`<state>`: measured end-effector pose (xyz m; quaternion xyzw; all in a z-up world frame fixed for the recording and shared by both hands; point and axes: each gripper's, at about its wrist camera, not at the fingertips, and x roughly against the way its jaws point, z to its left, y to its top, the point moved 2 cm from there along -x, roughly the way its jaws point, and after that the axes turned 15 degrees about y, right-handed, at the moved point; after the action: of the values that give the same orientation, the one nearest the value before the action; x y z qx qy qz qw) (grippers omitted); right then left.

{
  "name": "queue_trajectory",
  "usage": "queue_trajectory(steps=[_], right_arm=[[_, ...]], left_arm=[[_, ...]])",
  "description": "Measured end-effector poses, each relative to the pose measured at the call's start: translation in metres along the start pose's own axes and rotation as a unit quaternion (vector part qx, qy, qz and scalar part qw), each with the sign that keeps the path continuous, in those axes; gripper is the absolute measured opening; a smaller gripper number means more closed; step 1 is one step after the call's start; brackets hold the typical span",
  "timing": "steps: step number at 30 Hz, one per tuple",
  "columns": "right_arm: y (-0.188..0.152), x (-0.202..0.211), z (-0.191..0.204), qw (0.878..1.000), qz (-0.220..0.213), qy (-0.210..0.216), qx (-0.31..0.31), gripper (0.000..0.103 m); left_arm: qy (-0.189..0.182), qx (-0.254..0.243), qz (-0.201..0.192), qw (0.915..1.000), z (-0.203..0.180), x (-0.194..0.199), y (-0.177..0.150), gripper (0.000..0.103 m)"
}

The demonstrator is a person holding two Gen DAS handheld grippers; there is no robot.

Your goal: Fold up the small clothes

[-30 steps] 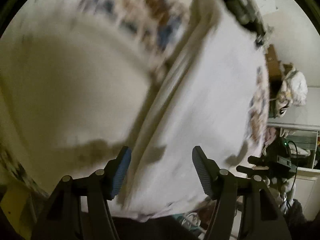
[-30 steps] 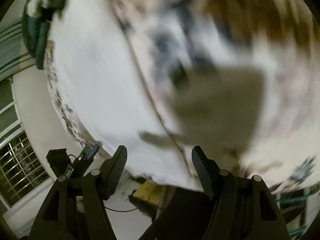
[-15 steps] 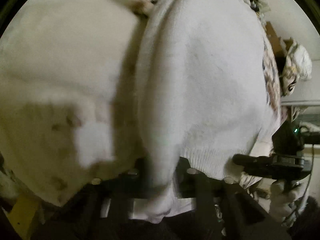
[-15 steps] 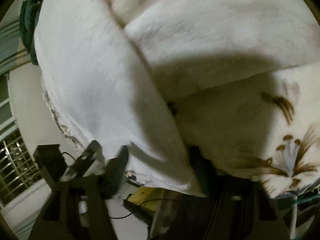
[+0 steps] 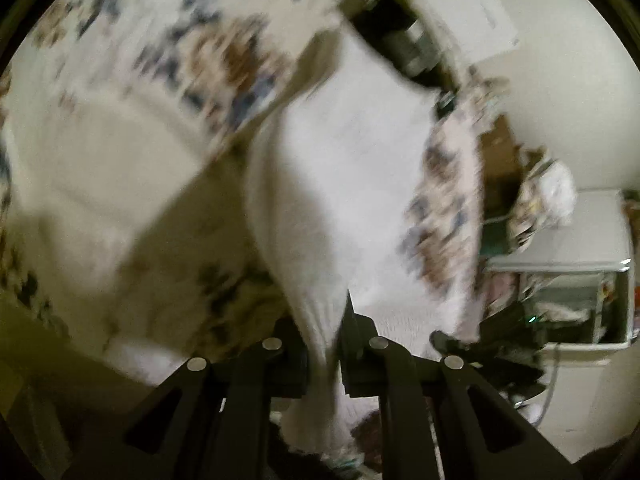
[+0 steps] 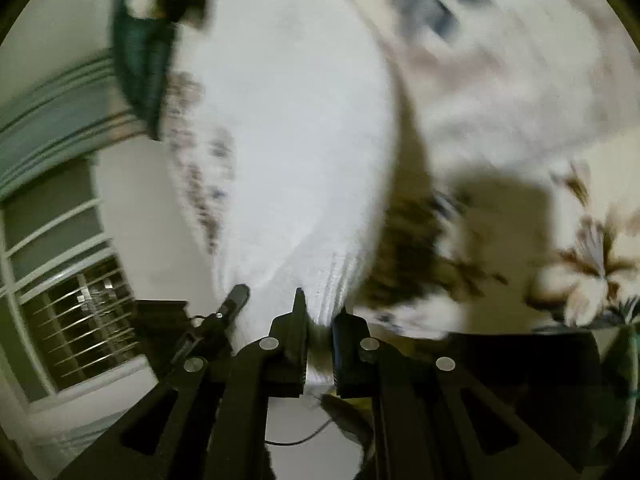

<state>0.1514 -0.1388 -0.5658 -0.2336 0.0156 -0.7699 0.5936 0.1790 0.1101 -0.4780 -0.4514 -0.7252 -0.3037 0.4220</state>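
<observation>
A white knitted garment [image 5: 352, 184] with a ribbed hem hangs between my two grippers, above a floral bedsheet [image 5: 168, 56]. My left gripper [image 5: 324, 344] is shut on one corner of the hem, the cloth bunched between its jaws. My right gripper [image 6: 320, 328] is shut on the other hem corner of the garment [image 6: 288, 152]. The garment is lifted and stretched out from both grips. The other gripper shows at the garment's far edge in each view, on the right in the left wrist view [image 5: 480, 344] and on the left in the right wrist view [image 6: 228, 308]. Both views are blurred.
The floral bedsheet [image 6: 520, 120] covers the bed below. A white shelf unit [image 5: 568, 280] with clutter stands at right. A barred window [image 6: 80, 320] and a dark green item [image 6: 140, 48] lie at left in the right wrist view.
Both grippers went from open over the flat garment to shut on its hem. They have lifted the garment off the bedsheet.
</observation>
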Motion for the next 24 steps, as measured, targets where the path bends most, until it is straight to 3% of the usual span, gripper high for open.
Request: queue_trajectory(steps=[4, 5, 8, 12, 14, 16, 17, 19, 21, 24], right_arm=[[0.053, 0.018, 0.058, 0.998, -0.036, 0.042, 0.019, 0.010], [0.068, 0.046, 0.060, 0.998, -0.042, 0.047, 0.021, 0.010], [0.132, 0.047, 0.092, 0.995, -0.083, 0.048, 0.023, 0.010], [0.229, 0.047, 0.127, 0.990, -0.131, 0.035, 0.024, 0.010], [0.273, 0.043, 0.132, 0.989, -0.143, 0.024, 0.022, 0.015], [0.316, 0.035, 0.128, 0.988, -0.154, 0.027, -0.002, 0.017], [0.329, 0.039, 0.128, 0.988, -0.153, 0.025, -0.006, 0.024], [0.348, 0.043, 0.132, 0.987, -0.161, 0.027, 0.000, 0.038], [0.341, 0.052, 0.128, 0.987, -0.159, 0.023, 0.022, 0.063], [0.332, 0.063, 0.125, 0.983, -0.166, -0.032, 0.066, 0.066]], left_arm=[[-0.041, 0.001, -0.038, 0.9984, -0.041, 0.001, 0.068, 0.009], [-0.050, 0.000, -0.043, 0.9979, -0.043, 0.000, 0.084, 0.009], [-0.065, -0.010, -0.061, 0.9959, -0.066, -0.020, 0.145, 0.009], [-0.078, -0.018, -0.050, 0.9955, -0.088, -0.066, 0.230, 0.014], [-0.074, -0.007, -0.046, 0.9962, -0.092, -0.083, 0.260, 0.025], [-0.086, 0.008, -0.050, 0.9950, -0.088, -0.090, 0.285, 0.045], [-0.090, 0.018, -0.052, 0.9944, -0.084, -0.090, 0.298, 0.062], [-0.103, 0.028, -0.068, 0.9920, -0.073, -0.085, 0.308, 0.062], [-0.078, 0.014, -0.076, 0.9939, -0.067, -0.083, 0.311, 0.063], [-0.025, -0.035, -0.066, 0.9969, -0.068, -0.098, 0.305, 0.063]])
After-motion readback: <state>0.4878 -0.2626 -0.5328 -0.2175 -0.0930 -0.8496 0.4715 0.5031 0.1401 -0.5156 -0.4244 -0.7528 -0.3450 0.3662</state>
